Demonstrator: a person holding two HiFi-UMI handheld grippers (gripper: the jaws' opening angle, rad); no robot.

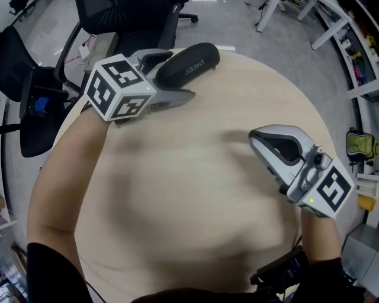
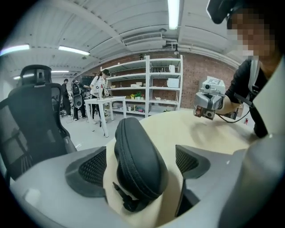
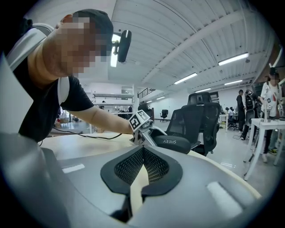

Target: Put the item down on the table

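A black zippered case marked SHERY lies on the round wooden table near its far edge. My left gripper is open around it, one jaw on each side. In the left gripper view the case sits between the ribbed pads, with strips of table showing on both sides, so neither pad presses on it. My right gripper hovers over the table's right half, shut, with nothing in it. In the right gripper view its pads meet, and the case shows beyond them.
A black office chair stands just past the table's far edge, and another dark chair is at the left. White shelving and several people stand in the background. Desk legs are at the far right.
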